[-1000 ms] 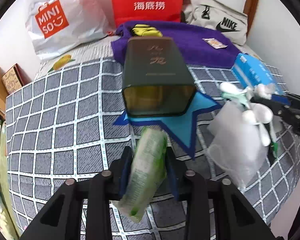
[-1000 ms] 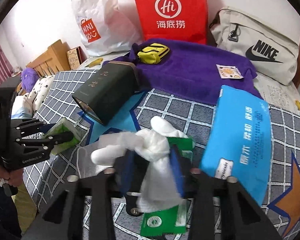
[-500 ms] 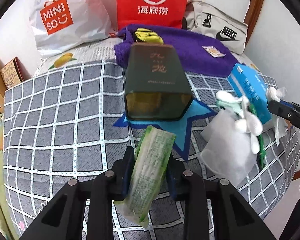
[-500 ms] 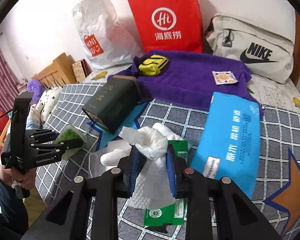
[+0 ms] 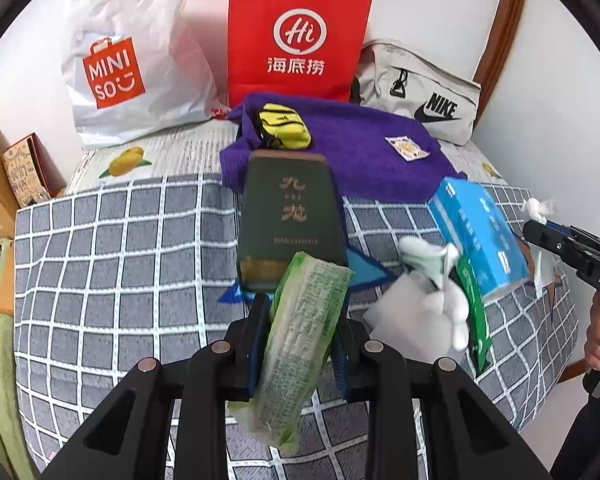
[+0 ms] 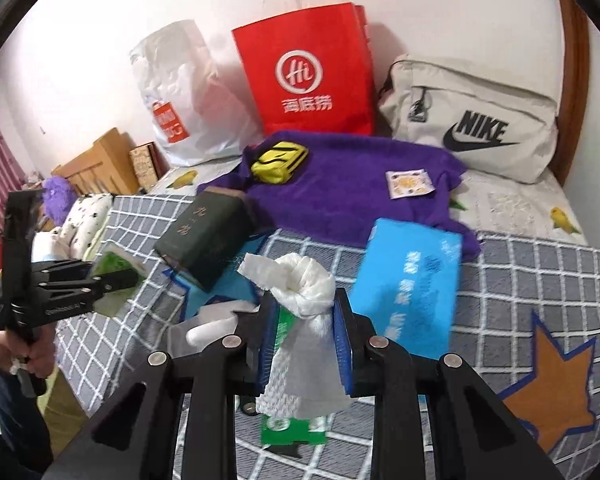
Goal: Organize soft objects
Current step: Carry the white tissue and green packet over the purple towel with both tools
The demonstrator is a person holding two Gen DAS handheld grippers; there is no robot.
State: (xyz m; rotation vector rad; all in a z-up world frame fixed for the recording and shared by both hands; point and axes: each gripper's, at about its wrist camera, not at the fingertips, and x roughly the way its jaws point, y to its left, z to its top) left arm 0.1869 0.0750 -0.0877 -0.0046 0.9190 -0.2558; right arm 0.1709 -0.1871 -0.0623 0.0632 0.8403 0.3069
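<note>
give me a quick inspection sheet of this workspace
surface: bed with grey checked blanket, purple towel at the back
job's things: green tissue pack in left claw; knotted white cloth in right claw; blue tissue pack and white gloves lying on blanket
clutter: dark green box on its side, yellow pouch
grippers: both shut on their items
cables: nothing seen
surroundings: red bag, Miniso bag, Nike bag by the wall
</note>
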